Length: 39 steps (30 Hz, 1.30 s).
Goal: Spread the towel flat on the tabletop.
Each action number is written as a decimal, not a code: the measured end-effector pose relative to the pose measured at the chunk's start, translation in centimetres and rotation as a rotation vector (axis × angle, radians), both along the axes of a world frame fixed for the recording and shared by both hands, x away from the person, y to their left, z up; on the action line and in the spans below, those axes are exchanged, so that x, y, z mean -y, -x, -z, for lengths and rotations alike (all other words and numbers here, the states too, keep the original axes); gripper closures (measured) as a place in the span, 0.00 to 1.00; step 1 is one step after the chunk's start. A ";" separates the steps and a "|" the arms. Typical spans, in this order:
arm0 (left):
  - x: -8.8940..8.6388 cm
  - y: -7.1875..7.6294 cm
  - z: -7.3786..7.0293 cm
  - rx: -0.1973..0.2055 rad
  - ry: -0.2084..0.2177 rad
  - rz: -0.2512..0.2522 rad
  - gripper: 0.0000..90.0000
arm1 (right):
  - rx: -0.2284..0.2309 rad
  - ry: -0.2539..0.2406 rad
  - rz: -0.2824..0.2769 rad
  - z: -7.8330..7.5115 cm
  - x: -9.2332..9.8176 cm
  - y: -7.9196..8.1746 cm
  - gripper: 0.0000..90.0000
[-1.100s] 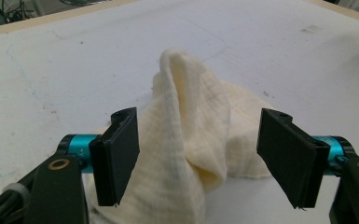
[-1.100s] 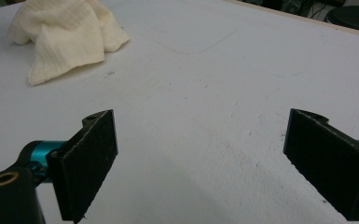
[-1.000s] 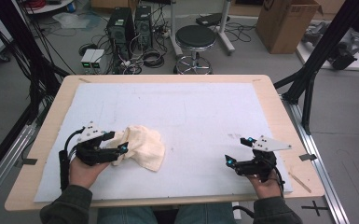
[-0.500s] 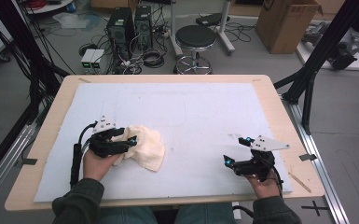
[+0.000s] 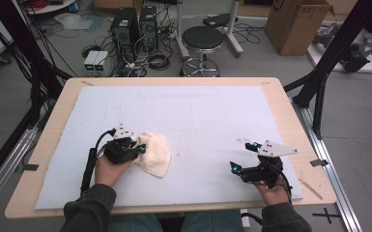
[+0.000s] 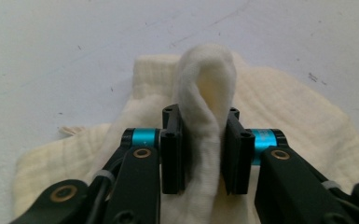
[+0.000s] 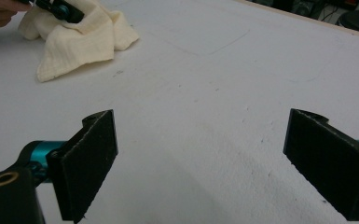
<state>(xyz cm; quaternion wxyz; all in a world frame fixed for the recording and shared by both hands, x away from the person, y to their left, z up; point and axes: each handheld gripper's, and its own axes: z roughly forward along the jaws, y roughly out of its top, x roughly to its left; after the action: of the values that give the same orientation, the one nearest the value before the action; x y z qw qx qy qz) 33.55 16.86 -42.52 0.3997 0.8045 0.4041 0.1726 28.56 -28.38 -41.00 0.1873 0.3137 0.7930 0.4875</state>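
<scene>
Since a second ago the left gripper (image 5: 136, 150) has slid onto the cream cloth (image 5: 155, 153) and its jaws have just been closing; they now pinch a raised fold of it between the pads. The cloth lies crumpled on the white mat (image 5: 198, 111), toward the near left corner, soft and waffle-textured. The right gripper (image 5: 241, 157) rests near the mat's near right corner, jaws spread wide, holding nothing, hand unmoved.

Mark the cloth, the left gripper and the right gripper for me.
cloth (image 5: 155, 153), high view, on its flat middle.
left gripper (image 6: 204, 154), left gripper view, between its fingertips, on the pinched fold.
right gripper (image 7: 200, 163), right gripper view, in the gap between its fingertips.
</scene>
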 end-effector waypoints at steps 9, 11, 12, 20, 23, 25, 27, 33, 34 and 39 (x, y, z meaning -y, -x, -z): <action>0.5 -0.4 0.9 -0.041 -0.033 0.004 0.93 | -0.006 0.008 -0.013 0.1 -0.3 -0.1 0.10; 0.5 -0.5 0.8 -0.042 -0.026 0.002 0.93 | 0.001 0.009 -0.017 0.1 -0.3 -0.1 0.10; 0.4 -0.5 0.8 -0.043 -0.029 0.005 0.93 | 0.002 0.010 -0.017 0.1 -0.3 -0.1 0.10; 0.3 -0.2 -0.3 -0.008 0.025 -0.011 0.94 | 0.004 0.009 -0.016 0.0 -0.3 -0.1 0.10; 0.4 -0.1 -1.1 0.011 0.049 0.000 0.94 | 0.003 0.007 -0.016 0.0 -0.3 -0.1 0.10; 0.5 0.0 -1.6 0.019 0.088 0.006 0.94 | 0.003 0.009 -0.015 0.0 -0.3 -0.1 0.10; 0.8 0.1 -2.2 0.029 0.092 0.016 0.94 | 0.003 0.009 -0.014 0.0 -0.3 0.0 0.10; 1.8 0.3 -3.7 0.046 0.134 0.054 0.94 | 0.004 0.011 -0.018 0.0 -0.3 0.0 0.10; 2.1 0.3 -3.9 0.045 0.152 0.059 0.94 | 0.000 0.009 -0.015 0.0 -0.3 -0.1 0.10; 3.2 0.3 -4.7 0.047 0.173 0.090 0.94 | 0.002 0.010 -0.021 0.0 -0.4 -0.1 0.10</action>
<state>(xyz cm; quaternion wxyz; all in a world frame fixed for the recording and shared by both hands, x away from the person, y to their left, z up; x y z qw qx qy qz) 33.25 13.62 -37.86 0.4845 0.7799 0.3715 0.1379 28.64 -28.02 -41.01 0.1848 0.3039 0.7984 0.4858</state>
